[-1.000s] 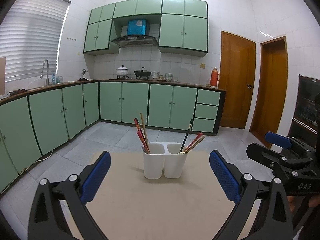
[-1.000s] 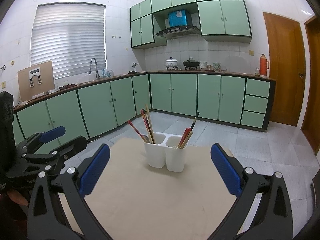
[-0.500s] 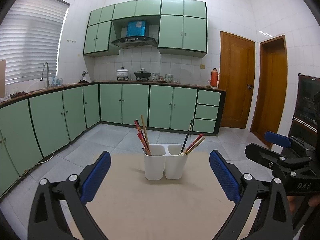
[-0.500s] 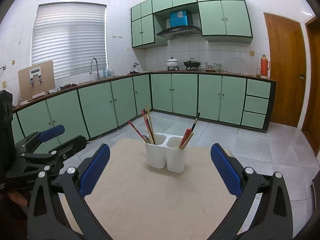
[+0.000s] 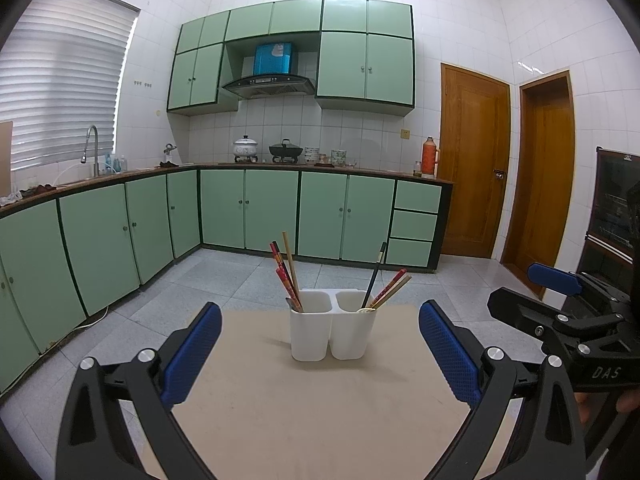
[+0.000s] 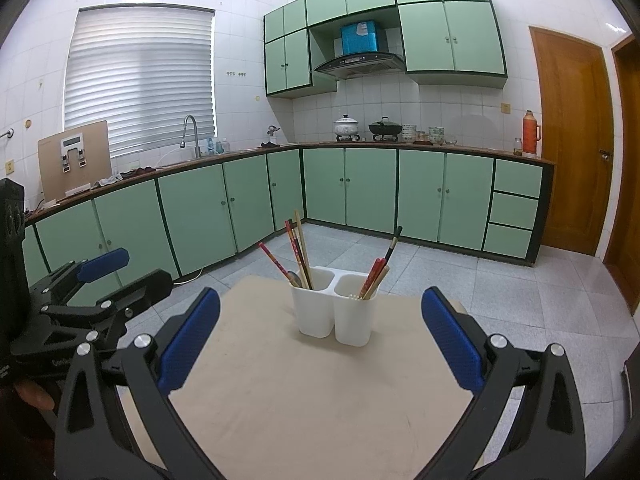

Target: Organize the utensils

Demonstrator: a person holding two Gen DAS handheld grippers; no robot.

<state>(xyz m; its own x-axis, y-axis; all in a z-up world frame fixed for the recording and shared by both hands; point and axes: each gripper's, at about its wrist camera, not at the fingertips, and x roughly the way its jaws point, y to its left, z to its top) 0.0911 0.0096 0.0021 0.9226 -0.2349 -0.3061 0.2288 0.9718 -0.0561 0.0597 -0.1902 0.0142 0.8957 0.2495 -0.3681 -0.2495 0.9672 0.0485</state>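
Note:
A white two-compartment utensil holder (image 5: 332, 330) (image 6: 334, 310) stands upright near the far end of a beige table (image 5: 304, 412) (image 6: 312, 392). Red and wooden chopsticks (image 5: 286, 270) (image 6: 298, 246) lean in its left cup, with a spoon bowl (image 6: 295, 279) showing at the rim. Black, red and wooden chopsticks (image 5: 384, 286) (image 6: 380, 266) lean in the right cup. My left gripper (image 5: 320, 354) is open, well short of the holder, with nothing between its blue pads. My right gripper (image 6: 320, 346) is open likewise. Each gripper shows in the other's view, the right gripper (image 5: 568, 312) and the left gripper (image 6: 88, 296).
Green base cabinets (image 5: 272, 208) run along the walls under a brown counter carrying pots (image 5: 285, 149) and a red thermos (image 5: 430, 157). Grey tiled floor (image 5: 224, 280) surrounds the table. Two wooden doors (image 5: 474, 160) stand at the right. A hand (image 6: 34, 394) holds the left gripper.
Both cameras have tilted slightly upward, so the holder sits a little lower in each view. Both grippers stay open and the utensils have not moved.

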